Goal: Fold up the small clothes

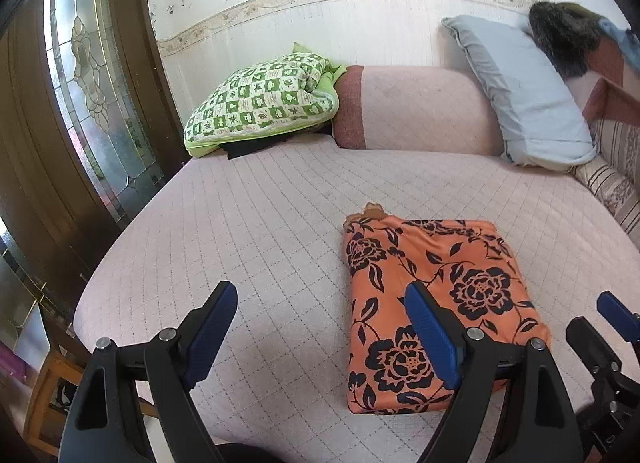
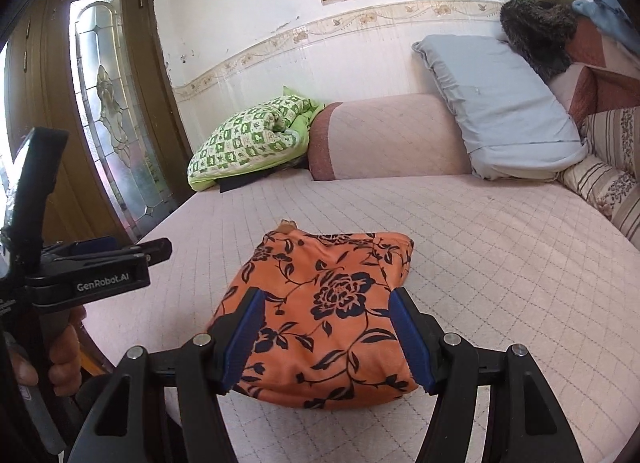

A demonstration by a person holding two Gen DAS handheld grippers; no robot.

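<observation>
An orange garment with black flowers (image 1: 432, 303) lies folded into a rectangle on the pink quilted bed (image 1: 248, 231). It also shows in the right wrist view (image 2: 324, 315). My left gripper (image 1: 320, 327) is open and empty, held above the bed; its right finger hangs over the garment's left part. My right gripper (image 2: 326, 339) is open and empty, held over the garment's near end, its jaws spread about as wide as the fold. The right gripper also shows at the left wrist view's right edge (image 1: 612, 315).
A green-and-white checked quilt (image 1: 260, 103), a pink bolster (image 1: 412, 107) and a pale blue pillow (image 1: 520, 91) lie at the bed's far end against the wall. A wooden door with leaded glass (image 1: 92, 95) stands left. A striped cushion (image 2: 608, 183) lies right.
</observation>
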